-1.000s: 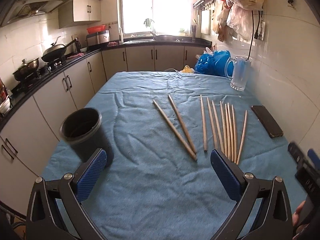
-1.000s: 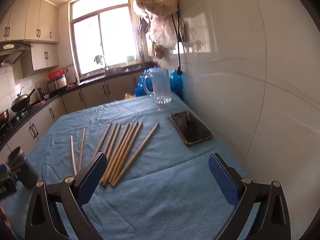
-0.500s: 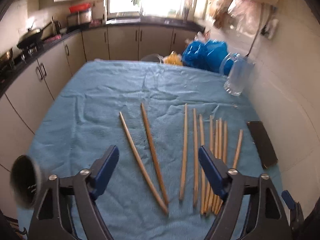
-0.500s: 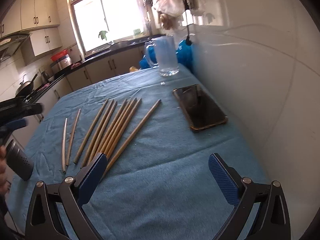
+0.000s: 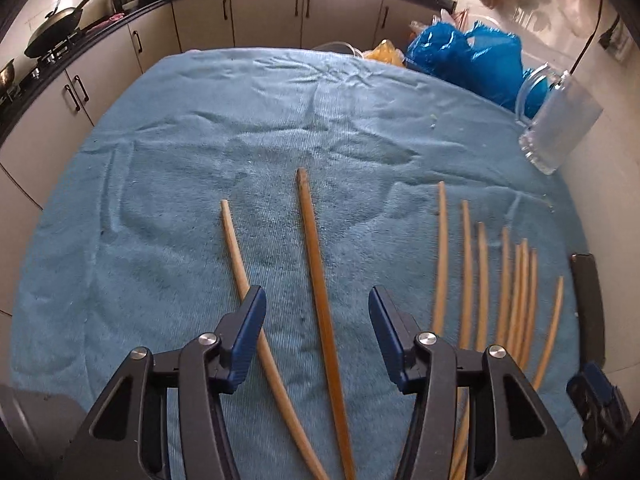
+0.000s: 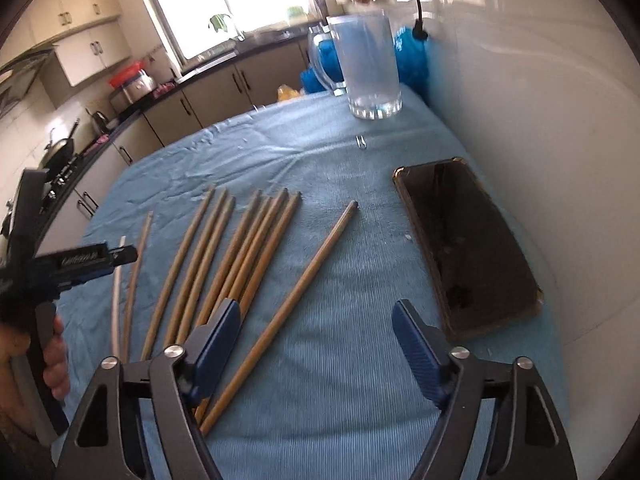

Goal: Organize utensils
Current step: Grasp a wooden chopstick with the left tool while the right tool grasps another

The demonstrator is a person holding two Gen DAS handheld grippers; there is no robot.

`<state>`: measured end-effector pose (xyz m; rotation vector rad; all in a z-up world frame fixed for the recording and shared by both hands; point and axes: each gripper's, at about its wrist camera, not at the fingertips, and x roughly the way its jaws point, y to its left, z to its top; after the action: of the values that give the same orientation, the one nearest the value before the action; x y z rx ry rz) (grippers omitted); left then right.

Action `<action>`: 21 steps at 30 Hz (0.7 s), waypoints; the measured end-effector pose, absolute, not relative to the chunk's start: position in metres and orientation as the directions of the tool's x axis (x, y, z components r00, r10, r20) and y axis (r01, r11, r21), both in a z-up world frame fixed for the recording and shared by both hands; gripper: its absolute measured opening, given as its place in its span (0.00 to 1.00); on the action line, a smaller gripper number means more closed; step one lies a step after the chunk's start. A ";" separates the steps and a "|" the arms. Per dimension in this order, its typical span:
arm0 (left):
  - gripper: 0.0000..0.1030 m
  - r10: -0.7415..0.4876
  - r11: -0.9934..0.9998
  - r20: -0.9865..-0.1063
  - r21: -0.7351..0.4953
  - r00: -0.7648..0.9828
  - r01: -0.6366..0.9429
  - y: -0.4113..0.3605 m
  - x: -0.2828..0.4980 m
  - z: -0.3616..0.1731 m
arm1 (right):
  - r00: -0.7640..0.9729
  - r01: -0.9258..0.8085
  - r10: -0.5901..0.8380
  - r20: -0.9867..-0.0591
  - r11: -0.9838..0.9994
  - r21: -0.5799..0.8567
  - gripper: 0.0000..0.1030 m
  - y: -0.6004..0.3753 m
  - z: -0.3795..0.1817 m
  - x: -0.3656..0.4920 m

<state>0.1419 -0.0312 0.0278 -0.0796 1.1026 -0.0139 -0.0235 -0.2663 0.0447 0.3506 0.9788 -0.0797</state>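
Several wooden chopsticks lie on a blue cloth. In the left wrist view my left gripper point(image 5: 316, 320) is open, low over the cloth, with one darker chopstick point(image 5: 320, 292) between its fingers and a paler chopstick point(image 5: 240, 264) passing under the left finger. A fan of chopsticks point(image 5: 500, 280) lies to its right. In the right wrist view my right gripper point(image 6: 318, 340) is open and empty, with the outermost chopstick point(image 6: 304, 280) between its fingers and the fan of chopsticks point(image 6: 240, 248) to its left. The left gripper point(image 6: 80, 260) shows at that view's left edge.
A black phone point(image 6: 468, 248) lies by the wall on the right. A clear glass mug point(image 6: 372, 68) stands at the far right, with blue plastic bags point(image 5: 468, 60) behind it. The dark cup's rim point(image 5: 24, 408) peeks in at the lower left. Kitchen counters run beyond the table.
My left gripper has dropped and moved forward over the two left chopsticks, narrowing a little. My right gripper has moved forward and down toward the fan of chopsticks. The dark cup has slid almost out of view.
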 end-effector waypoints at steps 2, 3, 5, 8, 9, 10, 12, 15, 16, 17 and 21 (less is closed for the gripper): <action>0.51 -0.043 0.998 -0.897 -0.057 0.439 -0.019 -0.033 0.148 0.023 | 0.532 0.235 0.093 -0.841 0.939 0.252 0.72 -0.267 0.038 -0.010; 0.51 -0.042 0.999 -0.901 -0.053 0.432 -0.012 -0.034 0.152 0.020 | 0.521 0.241 0.090 -0.849 0.938 0.248 0.69 -0.267 0.036 -0.006; 0.51 -0.034 0.999 -0.902 -0.041 0.429 -0.006 -0.037 0.156 0.017 | 0.502 0.251 0.085 -0.860 0.938 0.240 0.67 -0.266 0.030 0.004; 0.40 -0.019 1.000 -0.898 -0.019 0.439 0.004 -0.040 0.159 0.017 | 0.488 0.257 0.065 -0.870 0.942 0.215 0.62 -0.263 0.025 0.012; 0.23 -0.003 1.000 -0.894 0.001 0.447 0.007 -0.041 0.159 0.017 | 0.488 0.256 0.051 -0.872 0.946 0.198 0.58 -0.262 0.025 0.014; 0.13 0.006 1.000 -0.892 0.011 0.452 0.009 -0.042 0.158 0.017 | 0.481 0.255 0.038 -0.876 0.950 0.181 0.49 -0.260 0.025 0.017; 0.08 0.004 1.000 -0.891 0.012 0.455 0.014 -0.042 0.157 0.018 | 0.470 0.257 0.016 -0.883 0.954 0.154 0.30 -0.258 0.025 0.022; 0.07 -0.038 0.999 -0.897 -0.030 0.441 0.025 -0.043 0.152 0.019 | 0.458 0.259 0.032 -0.888 0.951 0.167 0.14 -0.261 0.026 0.023; 0.07 -0.069 0.998 -0.903 -0.062 0.424 0.031 -0.043 0.148 0.019 | 0.456 0.258 0.040 -0.889 0.950 0.175 0.14 -0.263 0.025 0.022; 0.07 -0.090 0.996 -0.905 -0.083 0.416 0.035 -0.043 0.143 0.020 | 0.453 0.256 0.050 -0.890 0.949 0.184 0.14 -0.264 0.025 0.020; 0.07 -0.189 0.982 -0.911 -0.177 0.367 0.066 -0.047 0.120 0.022 | 0.437 0.242 0.084 -0.896 0.948 0.207 0.12 -0.263 0.026 0.004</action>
<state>0.1203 -0.0470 0.0225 -0.1174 1.1844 -0.1637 0.0038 -0.2629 0.0257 0.3269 1.1200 -0.1007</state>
